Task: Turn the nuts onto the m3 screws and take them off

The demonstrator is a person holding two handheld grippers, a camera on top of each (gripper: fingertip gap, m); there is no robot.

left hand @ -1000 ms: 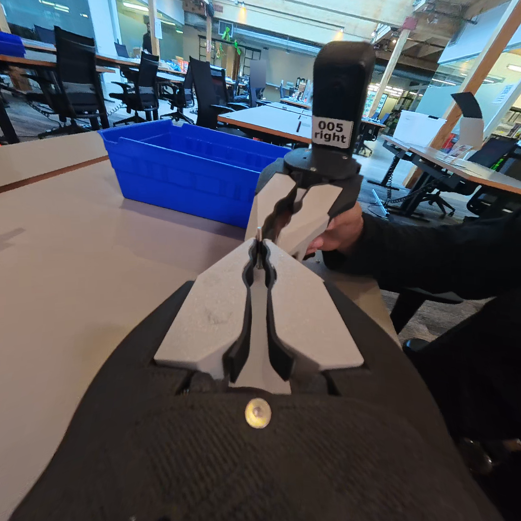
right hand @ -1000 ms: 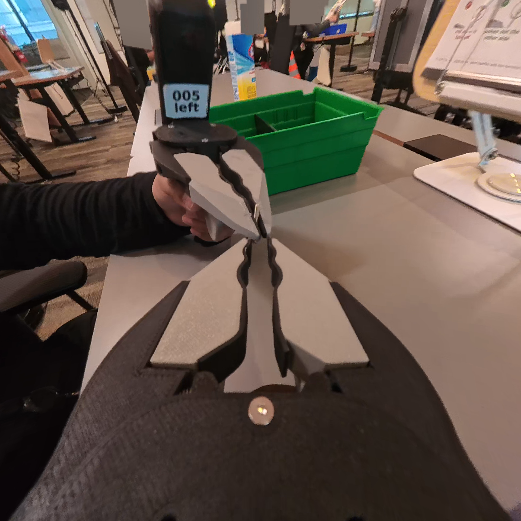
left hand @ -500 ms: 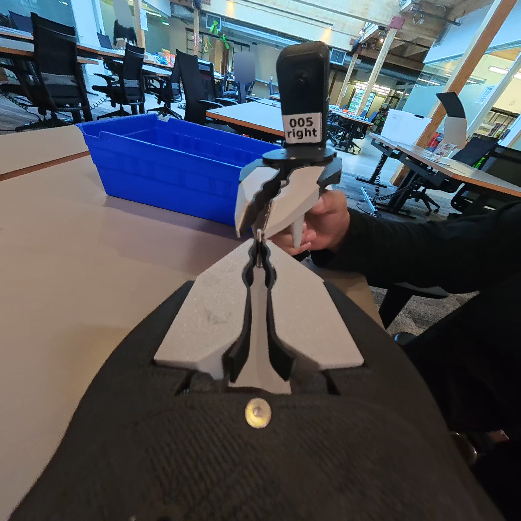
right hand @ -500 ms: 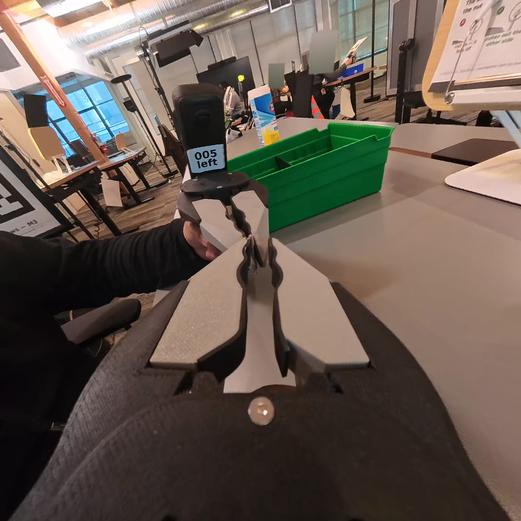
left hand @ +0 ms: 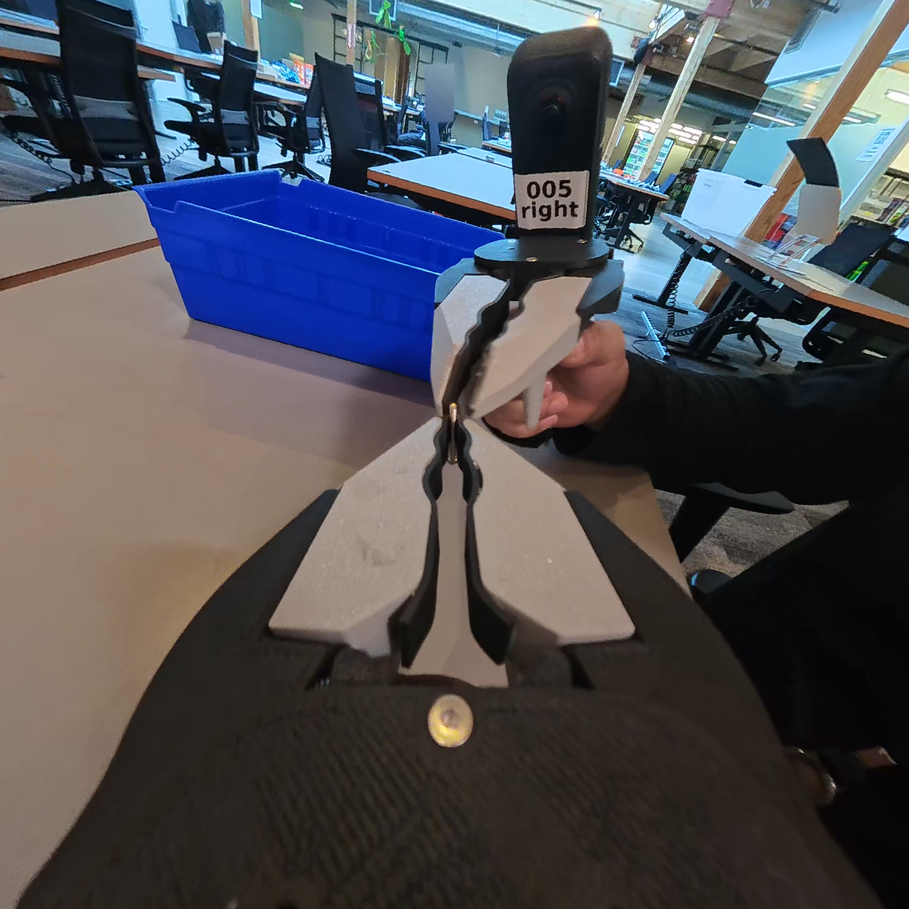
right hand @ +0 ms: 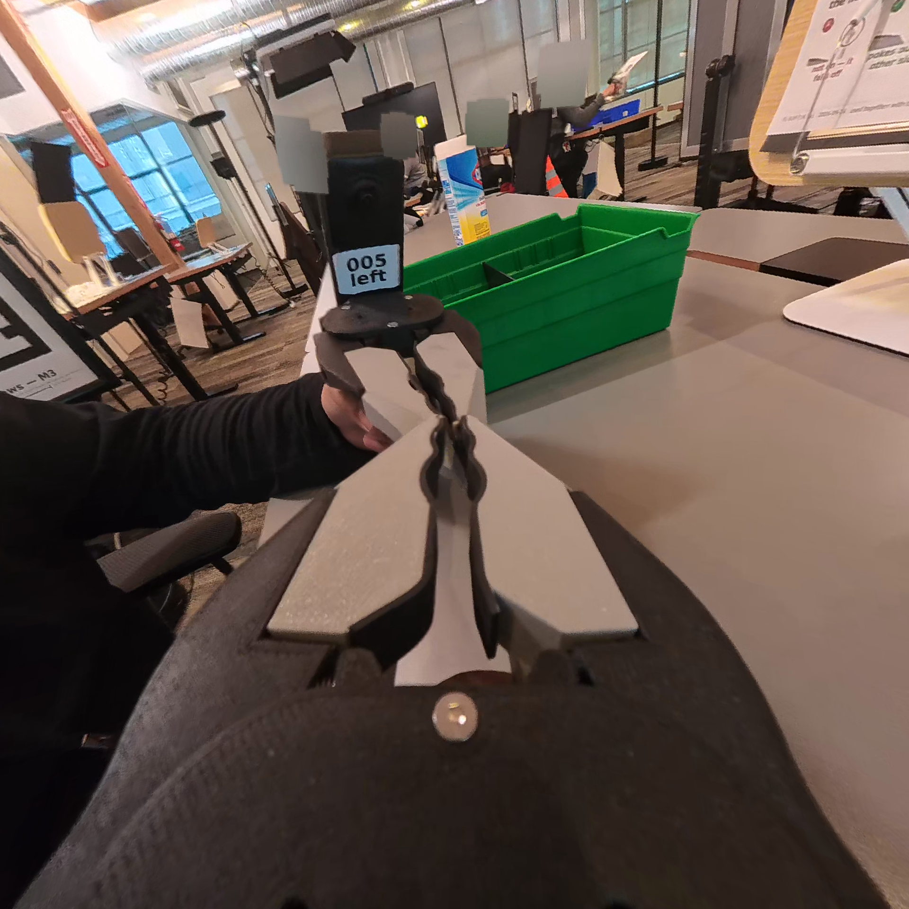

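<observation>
Big open office room all around, with chairs and desks far back, and a pale worktop [left hand: 147,442] up close. Both tongs meet tip to tip in the air above the worktop's near edge, where the person sits.

Left tongs [left hand: 451,445] are pressed almost together and pinch a thin shiny screw [left hand: 452,433]. Its top end sticks out past the tips. Right tongs [right hand: 450,433] are pressed together too and point down at that end. They look like they pinch something tiny, most likely the nut, but it is too small to see, so I cannot tell for sure. From the left side the right tongs' tips sit right on the screw's end.

A blue bin [left hand: 305,275] sits on the worktop toward its far edge on one side. A green bin [right hand: 565,300] with a divider sits toward the far edge on the other side. A tall wipes can [right hand: 462,196] stands behind the green bin.

I think the step is to start the nut on the screw, or twist it along.

To do it well:
- Keep the screw very still and pinch it firmly.
- Line the nut flat to the screw's end, not tipped.
- Turn slowly in small twists.
- Push only a little, or the screw may slip.
- If it jams, back off and try again.

A dropped nut could roll off the near edge, so work over the worktop.
</observation>
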